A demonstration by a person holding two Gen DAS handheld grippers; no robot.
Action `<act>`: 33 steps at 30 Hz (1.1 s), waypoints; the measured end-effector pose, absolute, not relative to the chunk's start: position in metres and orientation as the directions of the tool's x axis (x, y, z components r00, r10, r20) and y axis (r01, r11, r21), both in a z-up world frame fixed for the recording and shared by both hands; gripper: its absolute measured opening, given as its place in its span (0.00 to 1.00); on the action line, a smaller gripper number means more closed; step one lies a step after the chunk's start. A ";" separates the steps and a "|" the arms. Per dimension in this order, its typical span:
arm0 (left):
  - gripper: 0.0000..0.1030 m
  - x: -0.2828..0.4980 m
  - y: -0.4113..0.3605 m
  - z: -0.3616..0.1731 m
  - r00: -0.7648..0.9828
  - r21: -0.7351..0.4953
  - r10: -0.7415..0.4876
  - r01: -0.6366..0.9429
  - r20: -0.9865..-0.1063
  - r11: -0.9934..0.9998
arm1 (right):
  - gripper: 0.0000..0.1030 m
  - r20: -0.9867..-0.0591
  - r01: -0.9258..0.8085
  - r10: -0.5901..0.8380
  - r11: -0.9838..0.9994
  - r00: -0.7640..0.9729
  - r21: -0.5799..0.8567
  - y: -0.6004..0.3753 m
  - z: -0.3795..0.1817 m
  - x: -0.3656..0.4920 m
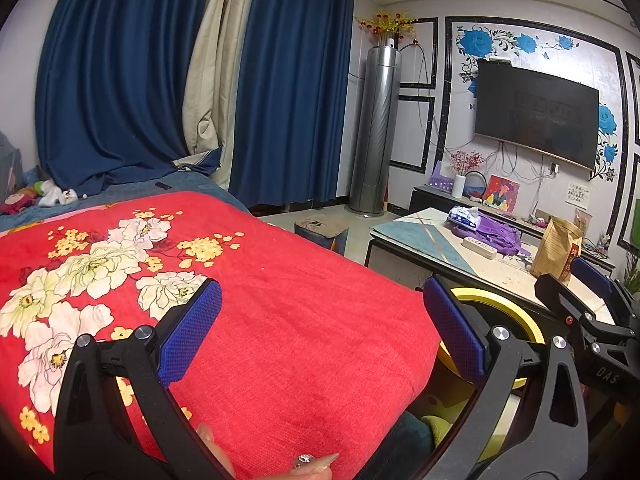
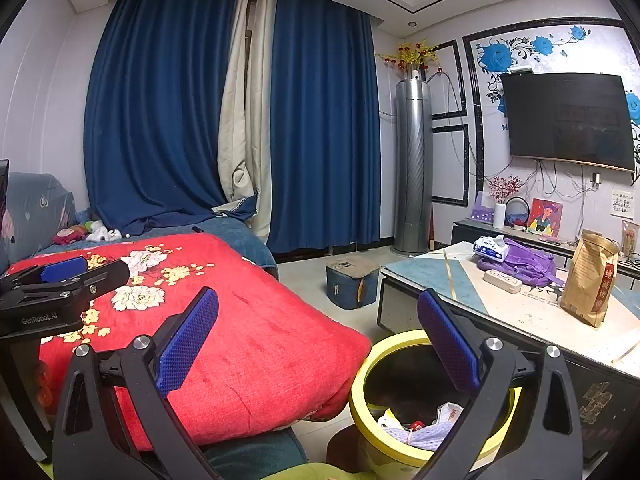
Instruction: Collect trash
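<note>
Round yellow-rimmed trash bin (image 2: 400, 432) on the floor between red floral quilt (image 2: 256, 344) and pale marble coffee table (image 2: 532, 308), holding crumpled white wrappers (image 2: 424, 428). Left gripper (image 1: 320, 332) spread wide above the quilt, empty. Right gripper (image 2: 316, 344) equally wide, empty, over the bin's rim.
</note>
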State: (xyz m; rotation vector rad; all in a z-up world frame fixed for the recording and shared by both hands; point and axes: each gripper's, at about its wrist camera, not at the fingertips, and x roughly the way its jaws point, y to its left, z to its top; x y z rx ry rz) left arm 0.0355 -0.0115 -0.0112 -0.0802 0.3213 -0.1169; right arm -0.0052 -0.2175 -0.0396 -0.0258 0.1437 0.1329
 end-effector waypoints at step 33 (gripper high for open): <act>0.90 0.027 -0.030 -0.021 0.935 -0.108 -0.117 0.085 -0.335 0.990 | 0.94 -0.158 -0.130 0.124 0.991 0.980 -0.028 -0.224 -0.041 -0.005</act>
